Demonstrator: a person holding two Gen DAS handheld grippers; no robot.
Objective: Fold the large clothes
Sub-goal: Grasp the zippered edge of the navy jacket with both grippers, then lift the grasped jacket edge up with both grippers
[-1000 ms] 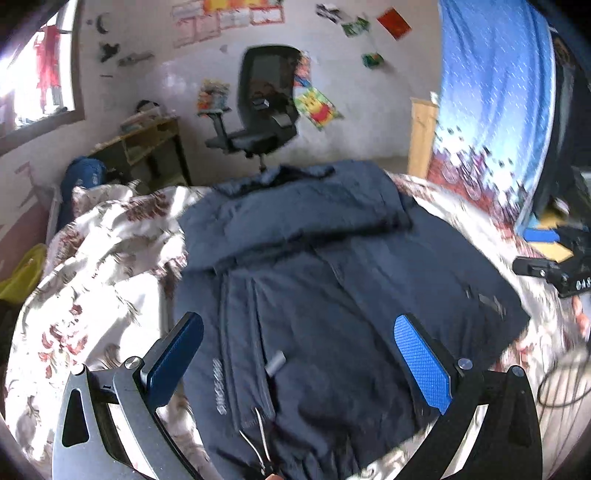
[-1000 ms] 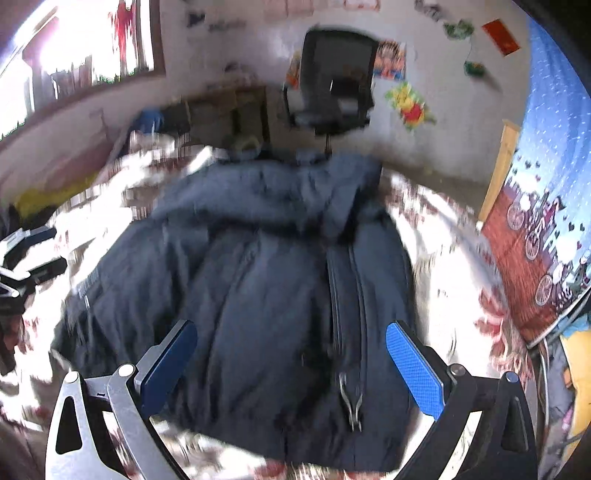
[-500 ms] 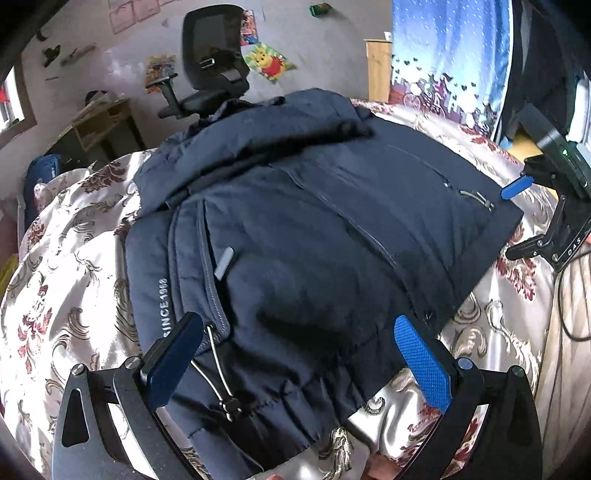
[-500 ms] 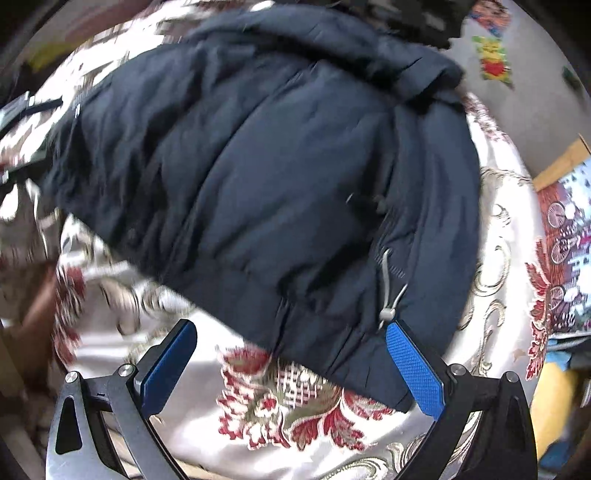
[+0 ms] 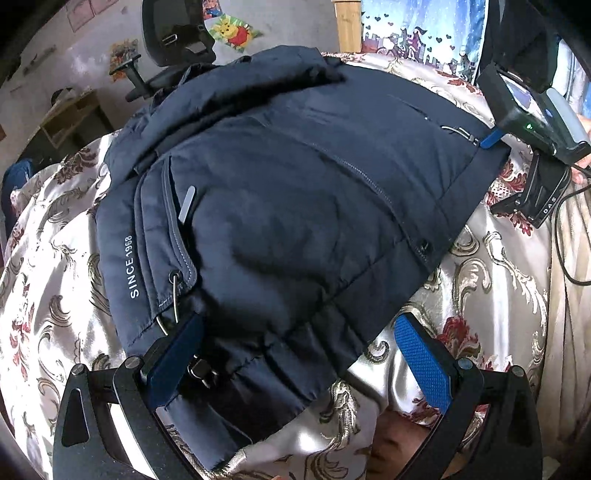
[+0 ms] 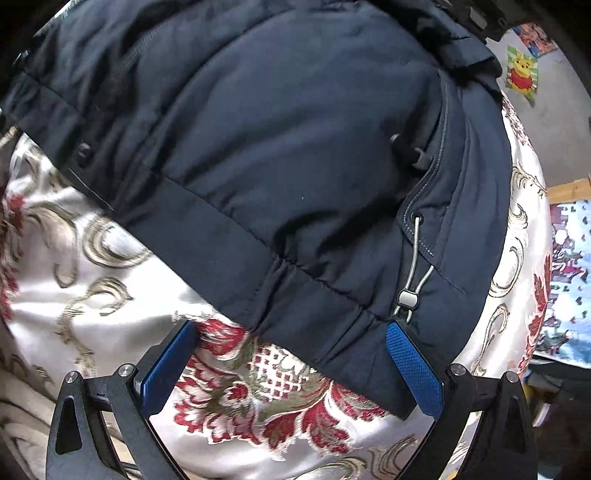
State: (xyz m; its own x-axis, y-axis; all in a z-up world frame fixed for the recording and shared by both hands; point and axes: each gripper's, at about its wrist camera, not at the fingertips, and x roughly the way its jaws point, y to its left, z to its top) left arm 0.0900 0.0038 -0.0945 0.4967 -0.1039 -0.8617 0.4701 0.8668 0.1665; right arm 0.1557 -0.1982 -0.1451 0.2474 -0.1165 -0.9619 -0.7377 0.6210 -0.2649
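On the bed, over a shiny cream bedspread with red and gold flower patterns (image 5: 55, 266), lies the large dark navy padded jacket (image 5: 288, 206), spread flat with its front up and its collar toward the far wall. Its hem is the nearest edge to both cameras, and a grey elastic drawcord with a metal stopper (image 6: 408, 295) hangs at one hem corner, beside the white print "SINCE 1968" (image 5: 132, 266).

The left gripper (image 5: 295, 373) is low at that hem. Its fingers stand wide open and hold nothing; the hem cloth lies between them, and one blue pad (image 5: 173, 362) rests on or just above the fabric, I cannot tell which. The right gripper (image 6: 291, 373) is at the other part of the hem, also wide open and empty, with one pad (image 6: 412, 369) over the jacket's edge and the other over the bedspread.

In my judgement the step in hand is the approach to the hem, before the first fold of the body. The next move calls for both grippers to close firmly on the thick hem, each near a corner, and then to lift together and carry it toward the collar. The padding is bulky and slippery, so a shallow pinch may lose it.

Beyond the bed stand a black office chair (image 5: 177, 33) and a blue printed curtain (image 5: 424, 33).
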